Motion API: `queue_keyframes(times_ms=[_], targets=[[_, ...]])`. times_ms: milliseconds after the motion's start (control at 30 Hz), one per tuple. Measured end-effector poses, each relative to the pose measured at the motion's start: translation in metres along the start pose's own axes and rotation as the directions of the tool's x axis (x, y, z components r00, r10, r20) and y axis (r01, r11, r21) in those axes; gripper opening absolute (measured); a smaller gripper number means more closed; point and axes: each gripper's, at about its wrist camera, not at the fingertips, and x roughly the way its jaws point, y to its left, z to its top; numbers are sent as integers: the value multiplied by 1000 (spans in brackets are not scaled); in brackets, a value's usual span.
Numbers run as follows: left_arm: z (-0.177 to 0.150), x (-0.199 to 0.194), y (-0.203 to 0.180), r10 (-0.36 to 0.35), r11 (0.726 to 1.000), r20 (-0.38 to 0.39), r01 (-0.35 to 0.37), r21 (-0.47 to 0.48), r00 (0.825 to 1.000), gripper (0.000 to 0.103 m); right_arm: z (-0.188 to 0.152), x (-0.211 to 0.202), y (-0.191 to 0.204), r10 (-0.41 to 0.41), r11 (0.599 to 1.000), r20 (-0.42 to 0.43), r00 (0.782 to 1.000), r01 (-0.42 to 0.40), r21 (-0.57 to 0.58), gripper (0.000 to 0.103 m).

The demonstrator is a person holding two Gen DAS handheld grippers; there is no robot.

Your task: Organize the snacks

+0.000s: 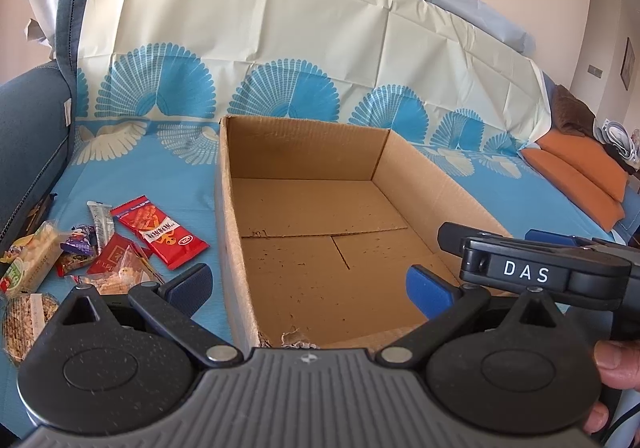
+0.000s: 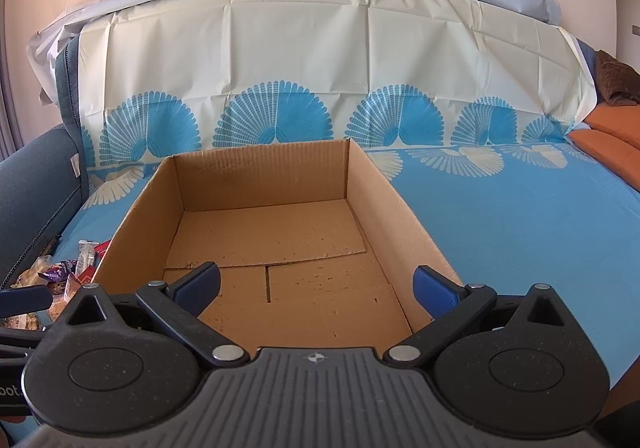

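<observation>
An open cardboard box (image 1: 320, 240) sits on the blue cloth, and nothing lies in it; it also fills the middle of the right wrist view (image 2: 272, 244). A pile of snack packets (image 1: 80, 260) lies left of the box, with a red packet (image 1: 160, 232) nearest it. Part of the pile shows in the right wrist view (image 2: 68, 272). My left gripper (image 1: 310, 286) is open and empty at the box's near left corner. My right gripper (image 2: 318, 286) is open and empty over the box's near edge; its body shows at the right of the left wrist view (image 1: 536, 268).
The blue and cream patterned cloth (image 2: 500, 232) covers a sofa seat and backrest. A dark blue armrest (image 1: 28, 151) stands at the left. Orange cushions (image 1: 580, 179) lie at the far right.
</observation>
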Motion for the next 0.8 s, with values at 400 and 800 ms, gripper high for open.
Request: queue_keyframes(times_ms=[400, 800], targets=[[2, 0, 1, 0, 1000, -1, 0, 0, 1000, 103, 0, 0, 0, 1, 1000, -2, 1000, -1, 1, 102], [2, -5, 7, -19, 1000, 18, 19, 4, 1000, 103, 5, -5, 5, 22, 1000, 26, 999, -21, -18, 90]])
